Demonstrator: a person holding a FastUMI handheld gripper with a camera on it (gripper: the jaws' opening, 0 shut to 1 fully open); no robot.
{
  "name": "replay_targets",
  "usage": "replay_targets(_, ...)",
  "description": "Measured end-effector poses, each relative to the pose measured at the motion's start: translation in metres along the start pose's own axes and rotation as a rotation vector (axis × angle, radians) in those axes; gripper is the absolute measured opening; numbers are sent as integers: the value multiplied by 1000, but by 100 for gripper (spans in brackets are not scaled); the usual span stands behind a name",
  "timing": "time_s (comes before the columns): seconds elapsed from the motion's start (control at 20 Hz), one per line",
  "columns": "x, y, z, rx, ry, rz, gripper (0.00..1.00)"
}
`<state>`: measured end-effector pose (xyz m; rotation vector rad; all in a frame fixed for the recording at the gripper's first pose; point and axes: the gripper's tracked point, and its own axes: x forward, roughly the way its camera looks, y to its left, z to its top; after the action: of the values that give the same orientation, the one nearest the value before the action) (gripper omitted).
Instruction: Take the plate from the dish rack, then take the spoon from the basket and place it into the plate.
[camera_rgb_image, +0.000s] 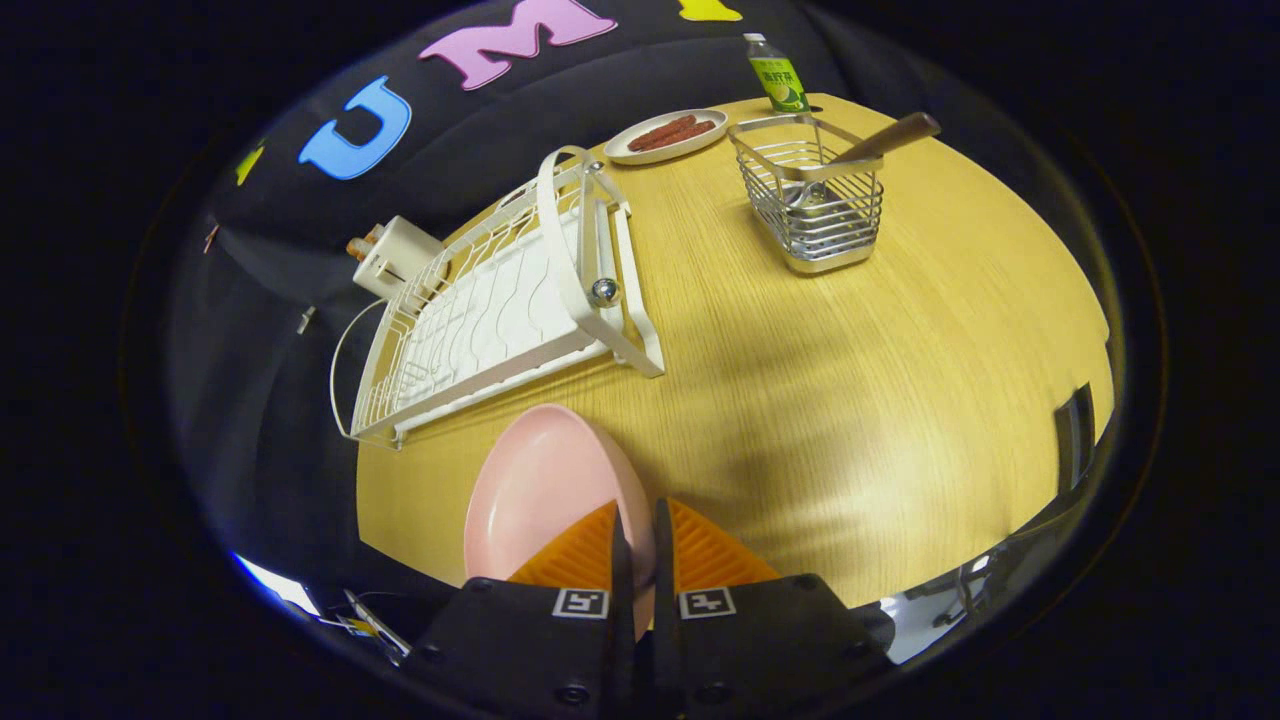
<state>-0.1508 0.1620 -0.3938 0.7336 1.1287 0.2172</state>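
Tool (640, 530) clenched on pink plate (540, 490) — spoon (880, 140) in wire basket (810, 200), rack (490, 300) bare.

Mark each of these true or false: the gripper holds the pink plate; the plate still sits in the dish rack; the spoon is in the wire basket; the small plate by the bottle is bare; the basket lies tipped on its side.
1. The gripper holds the pink plate. True: its fingers are closed on the plate's rim.
2. The plate sits in the white dish rack. False: it is out of the rack, held over the wooden table.
3. The wooden-handled spoon is in the wire basket. True.
4. The small plate by the green bottle is bare. False: it holds sausages.
5. The basket lies tipped over. False: it stands upright.
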Motion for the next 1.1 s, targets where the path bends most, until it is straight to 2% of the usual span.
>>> replay_targets(0.2, 19, 4, 5, -5, 0, 26, 11)
replay_targets(0.35, 32, -13, 1, -79, 15, -67, 17)
replay_targets(0.45, 32, -17, -1, -100, 11, -92, 20)
replay_targets(0.55, 28, -21, 4, -116, 1, -104, 32)
replay_targets(0.7, 18, -26, 13, -153, -28, -135, 76)
replay_targets(0.75, 14, -28, 17, -161, -42, -142, 77)
replay_targets(0.95, -16, -36, 40, -227, -115, -176, 88)
replay_targets(1.1, -51, -30, 62, -280, -189, -168, 93)
